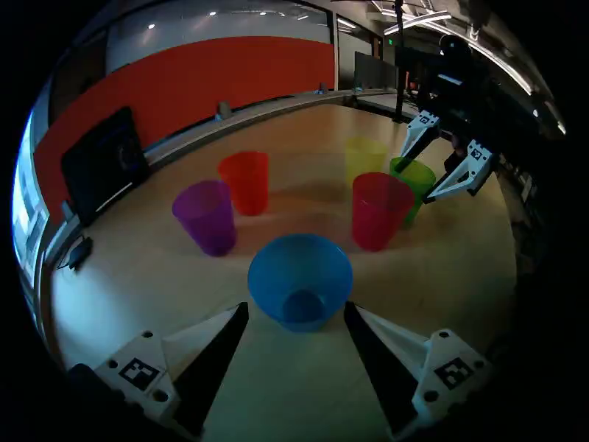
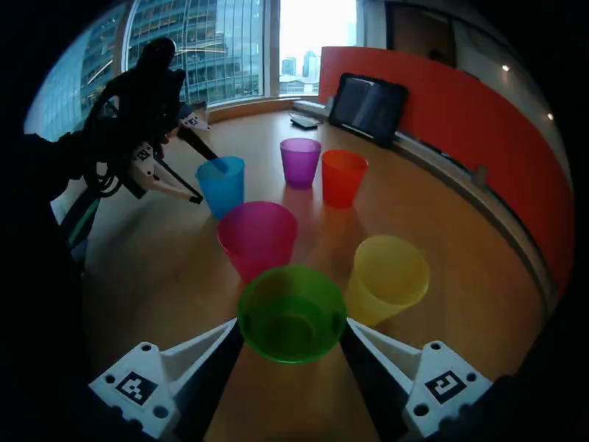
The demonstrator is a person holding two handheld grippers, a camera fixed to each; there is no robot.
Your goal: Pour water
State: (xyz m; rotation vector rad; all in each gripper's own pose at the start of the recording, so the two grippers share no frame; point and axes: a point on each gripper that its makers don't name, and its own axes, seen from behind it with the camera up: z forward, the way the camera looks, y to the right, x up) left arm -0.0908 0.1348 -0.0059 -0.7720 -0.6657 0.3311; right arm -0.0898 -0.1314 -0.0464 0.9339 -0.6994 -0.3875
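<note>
Blue cup (image 1: 300,280) upright between fingers of wide left claw (image 1: 294,305); green cup (image 2: 292,309) likewise in wide right claw (image 2: 291,321). Squeeze unclear. Likely bracketed for lift and pour.

Wooden table (image 1: 471,250). Orange wall (image 1: 221,77) behind it. Dark screen (image 1: 103,166) standing near wall. Windows (image 2: 213,44), towers outside.

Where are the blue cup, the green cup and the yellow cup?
blue cup (image 1: 300,274): left gripper view, on its inner wall.
green cup (image 2: 292,317): right gripper view, on its inside, near the bottom.
yellow cup (image 2: 388,274): right gripper view, on its inside, just below the rim.
</note>
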